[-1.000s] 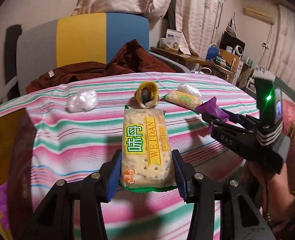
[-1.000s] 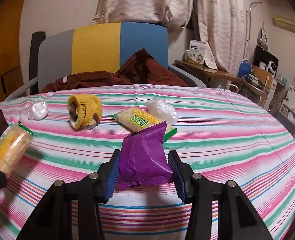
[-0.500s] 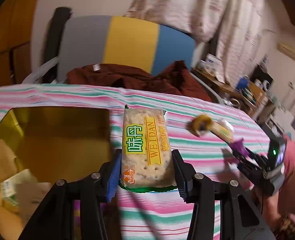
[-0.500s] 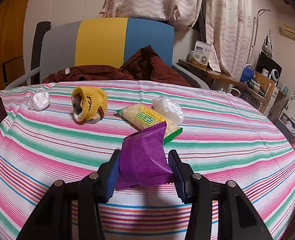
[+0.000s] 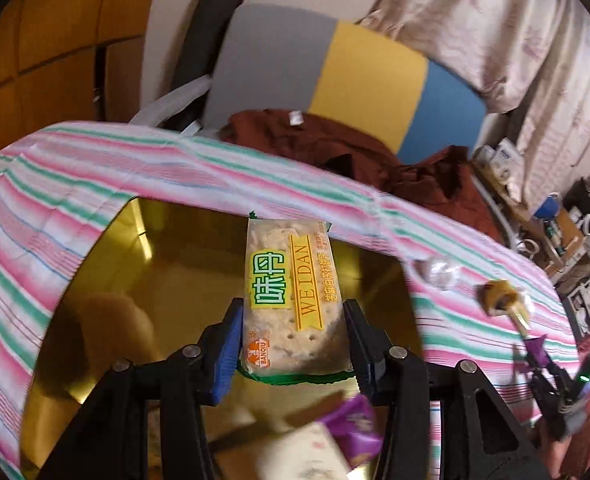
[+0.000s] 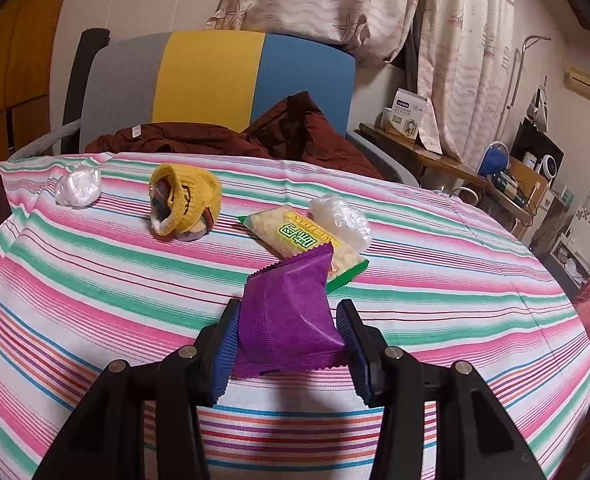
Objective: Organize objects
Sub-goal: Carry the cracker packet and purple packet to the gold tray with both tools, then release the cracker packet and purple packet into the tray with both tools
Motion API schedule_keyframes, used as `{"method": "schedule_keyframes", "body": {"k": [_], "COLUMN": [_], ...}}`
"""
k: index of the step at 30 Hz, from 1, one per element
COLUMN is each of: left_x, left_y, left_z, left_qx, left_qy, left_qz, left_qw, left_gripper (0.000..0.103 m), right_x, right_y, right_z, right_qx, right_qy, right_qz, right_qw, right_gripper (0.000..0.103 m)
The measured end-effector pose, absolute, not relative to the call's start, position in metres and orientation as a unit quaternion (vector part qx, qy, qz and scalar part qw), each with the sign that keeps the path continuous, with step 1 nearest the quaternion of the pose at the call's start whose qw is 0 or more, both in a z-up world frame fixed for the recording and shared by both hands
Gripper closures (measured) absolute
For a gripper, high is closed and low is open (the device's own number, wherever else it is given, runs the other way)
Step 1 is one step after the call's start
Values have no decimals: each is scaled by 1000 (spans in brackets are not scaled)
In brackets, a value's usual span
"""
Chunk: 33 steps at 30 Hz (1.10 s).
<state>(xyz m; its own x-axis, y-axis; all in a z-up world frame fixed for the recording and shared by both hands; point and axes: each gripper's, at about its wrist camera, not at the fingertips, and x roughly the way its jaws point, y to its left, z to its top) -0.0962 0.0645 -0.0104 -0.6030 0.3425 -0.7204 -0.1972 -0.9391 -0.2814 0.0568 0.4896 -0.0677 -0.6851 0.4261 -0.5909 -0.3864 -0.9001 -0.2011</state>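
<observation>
- My left gripper (image 5: 291, 344) has its blue fingers (image 5: 227, 352) clenched on the long sides of a WEIDAN cracker packet (image 5: 291, 296), whose near half sits between the pads while the far end juts out past the tips.
- That packet hangs over the open gold box (image 5: 167, 280), which is set beside the striped cloth of the bench (image 5: 55, 184); a purple wrapper (image 5: 355, 428) and a pale packet (image 5: 303, 456) lie blurred in the box below my fingers.
- My right gripper (image 6: 289, 340) grasps a purple snack packet (image 6: 287, 316), pads pressing its two sides, its crimped top corner poking forward, above the bench.
- Just beyond it on the cloth lies a second WEIDAN cracker packet (image 6: 303, 240), touching a clear plastic bundle (image 6: 341, 216).
- Farther left sit a yellow knitted pouch (image 6: 185, 200) and another clear plastic bundle (image 6: 78, 188), apart from each other.
</observation>
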Motion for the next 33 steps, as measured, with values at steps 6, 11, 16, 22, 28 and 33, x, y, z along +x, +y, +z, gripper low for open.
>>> {"method": "schedule_keyframes", "body": {"k": [6, 11, 16, 22, 28, 33], "left_x": [-119, -128, -118, -88, -65, -57], "left_y": [42, 29, 14, 15, 20, 23], "left_z": [-32, -42, -40, -34, -18, -16], "left_qx": [-453, -461, -441, -399, -340, -335], "left_qy": [-100, -100, -126, -114, -96, -96], "left_qz": [877, 876, 884, 904, 928, 929], "left_qw": [124, 101, 95, 103, 117, 124], "left_gripper": [54, 52, 37, 23, 8, 7], "right_x": [54, 52, 50, 48, 52, 45], "right_y": [485, 480, 472, 458, 439, 401], "right_z": [-70, -70, -71, -70, -55, -23], "right_qx": [-333, -337, -338, -341, -336, -310], "right_qy": [-44, -61, -85, -112, -77, 9], "right_qz": [915, 911, 909, 910, 923, 946], "right_qw": [225, 229, 229, 206, 172, 93], "right_gripper": [55, 55, 55, 55, 55, 55]}}
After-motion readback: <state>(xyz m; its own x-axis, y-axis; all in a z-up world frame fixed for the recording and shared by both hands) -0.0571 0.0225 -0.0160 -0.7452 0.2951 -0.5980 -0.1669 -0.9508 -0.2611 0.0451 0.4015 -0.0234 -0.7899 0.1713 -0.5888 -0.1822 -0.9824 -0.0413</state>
